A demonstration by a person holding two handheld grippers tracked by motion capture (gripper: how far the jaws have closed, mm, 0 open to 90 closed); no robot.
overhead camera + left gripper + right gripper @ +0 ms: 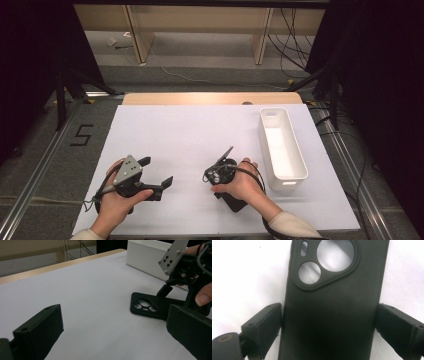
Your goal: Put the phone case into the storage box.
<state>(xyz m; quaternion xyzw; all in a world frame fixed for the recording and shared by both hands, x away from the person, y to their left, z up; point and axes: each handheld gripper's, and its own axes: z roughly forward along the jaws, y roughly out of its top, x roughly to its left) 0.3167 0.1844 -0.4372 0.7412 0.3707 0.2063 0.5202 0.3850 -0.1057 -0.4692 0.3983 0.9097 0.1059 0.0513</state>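
Phone case (pixel 332 310) lies between right tool's (pixel 329 322) spread jaws.

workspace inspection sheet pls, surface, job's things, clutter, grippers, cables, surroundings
surface: white sheet over a wooden table, bare apart from the items below
job's things: black phone case lying flat, camera cutouts showing; white oblong bin at the right, nothing seen inside
clutter: nothing seen
grippers: right gripper straddles the phone case, fingers on either side, at its edges, firm grip not confirmed; left gripper open, nothing between its fingers
cables: one trails from each gripper; more loose on the floor beyond the table
surroundings: wooden frame legs, black stands, a "5" marked on the floor at left
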